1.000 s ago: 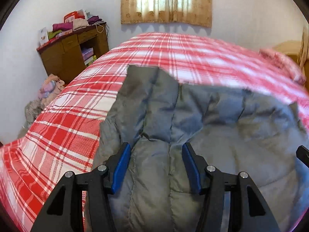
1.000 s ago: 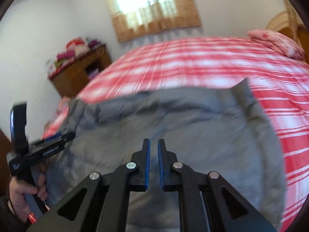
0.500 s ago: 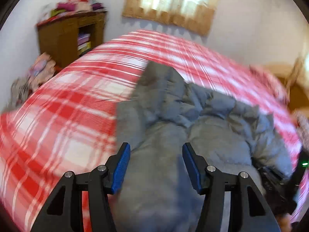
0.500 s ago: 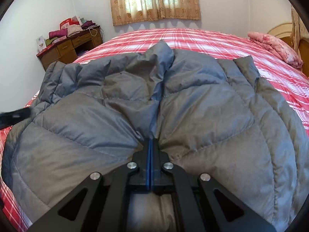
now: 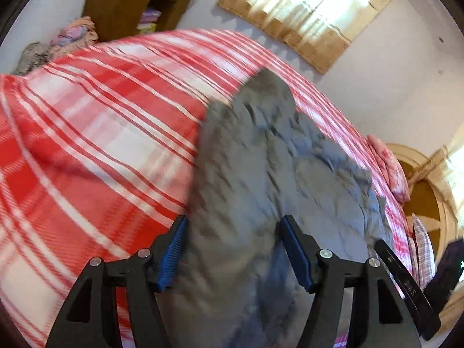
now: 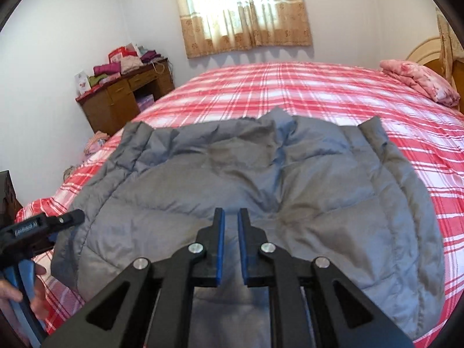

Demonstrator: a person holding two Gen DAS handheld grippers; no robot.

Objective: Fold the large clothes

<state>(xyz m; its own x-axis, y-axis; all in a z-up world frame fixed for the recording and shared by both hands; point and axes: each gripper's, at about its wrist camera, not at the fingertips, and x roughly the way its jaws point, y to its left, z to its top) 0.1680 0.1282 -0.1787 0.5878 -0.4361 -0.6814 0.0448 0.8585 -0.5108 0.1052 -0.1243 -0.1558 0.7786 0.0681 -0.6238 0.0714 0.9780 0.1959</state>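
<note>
- Grey quilted puffer jacket (image 6: 246,191) lies spread flat on the red-and-white plaid bedspread (image 6: 333,92), at the bed's near edge, toward the near left corner.
- Right gripper (image 6: 231,226) hovers above the jacket's near hem; its jaws are opening, a narrow gap between the blue pads (image 6: 220,232), nothing clamped.
- Left gripper (image 5: 232,249) is over the jacket's left side, view blurred; jaws opening wide, jacket fabric below and between the fingers, pads not pressing on it.
- A hand (image 6: 17,293) grips the left tool's handle at the bed's left edge.
- Pink folded blanket (image 6: 420,82) at the far right corner.
- Brown wooden desk (image 6: 121,98) beyond the bed's left edge, piled with clothes.
</note>
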